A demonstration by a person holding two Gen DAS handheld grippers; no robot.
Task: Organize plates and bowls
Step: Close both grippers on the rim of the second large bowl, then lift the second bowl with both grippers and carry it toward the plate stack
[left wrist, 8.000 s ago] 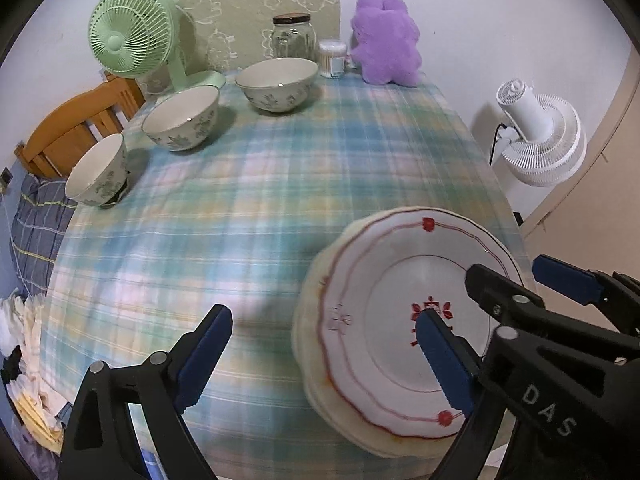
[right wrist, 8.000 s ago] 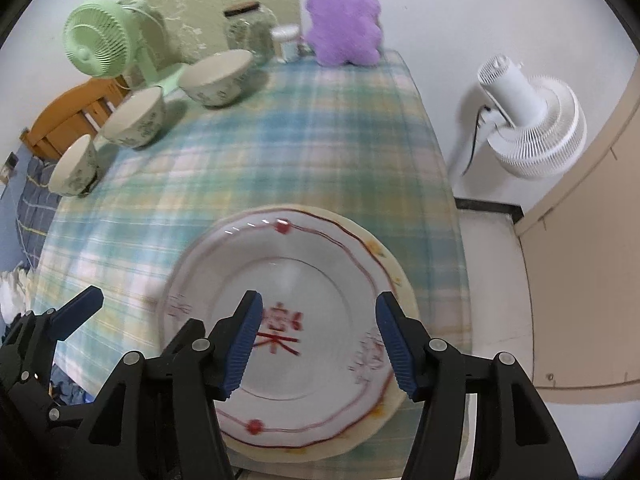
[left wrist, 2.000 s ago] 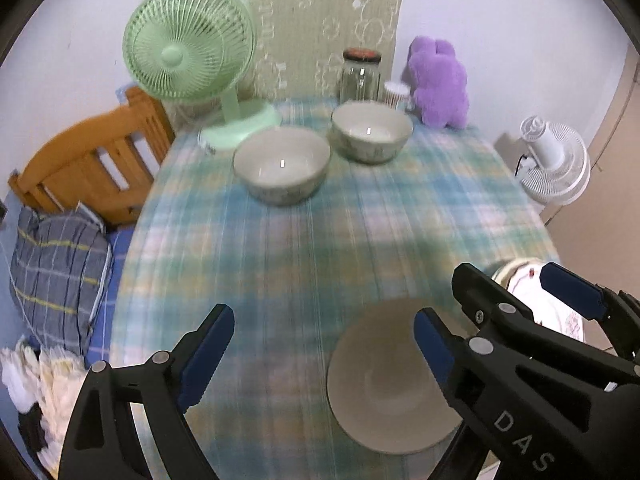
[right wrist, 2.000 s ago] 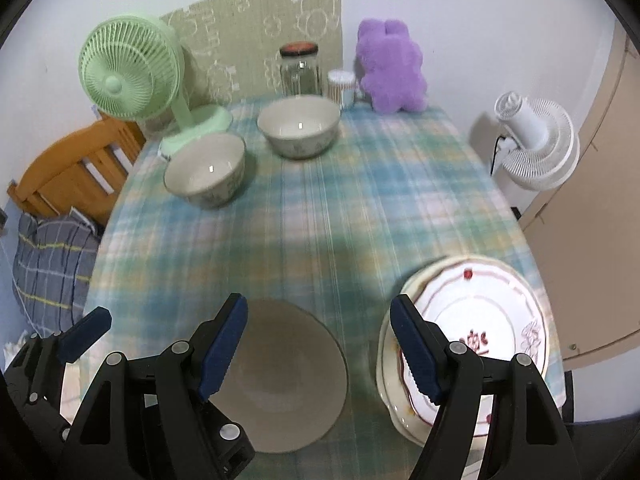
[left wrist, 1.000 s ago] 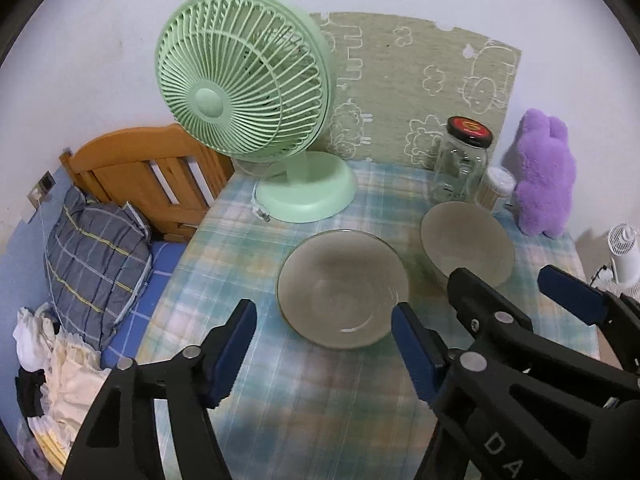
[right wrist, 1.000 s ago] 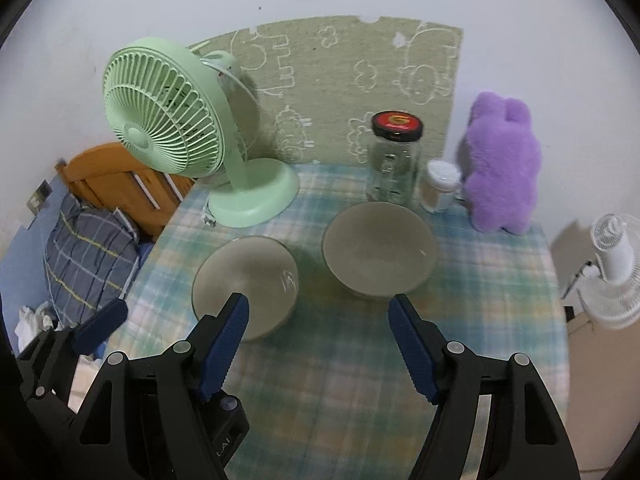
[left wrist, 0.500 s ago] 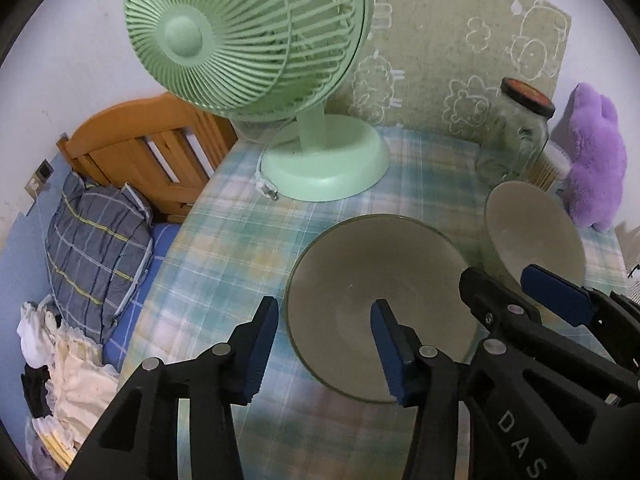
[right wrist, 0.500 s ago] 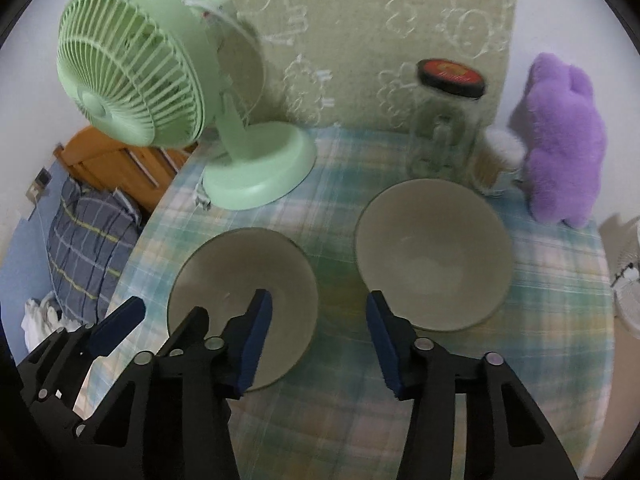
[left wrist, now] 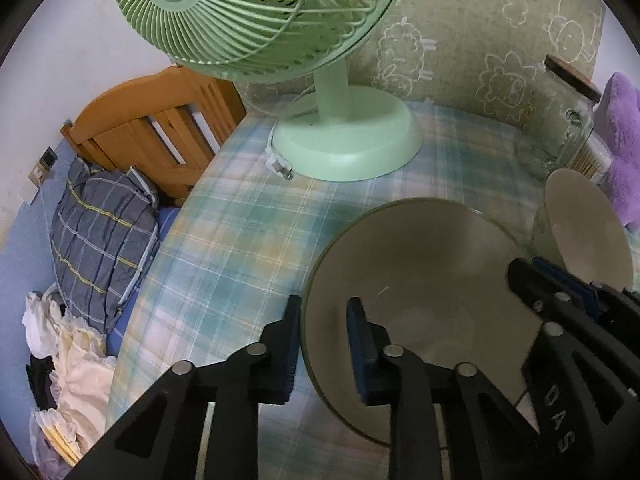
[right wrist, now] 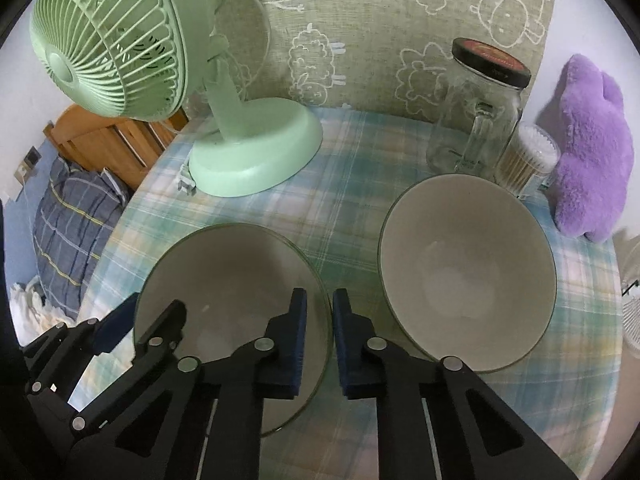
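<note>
Ceramic bowl sits on the counter beside its twin; left gripper and right gripper pinch opposite rims, fingers narrow, probably to lift and nest it.

A wide, pale greyish ceramic bowl sits on the green-and-yellow plaid tablecloth, and the left gripper, black with blue pads, is clamped on its near-left rim, one finger outside the wall and one inside. The right gripper grips the same bowl's far-right rim. Just behind it stands a second, similar bowl. A mint-green plastic desk fan rises beyond, its round base on the cloth. To the right are a clear glass jar with a dark lid and a purple plush toy. An orange wooden headboard and a blue-grey checked pillow lie left of the table.
</note>
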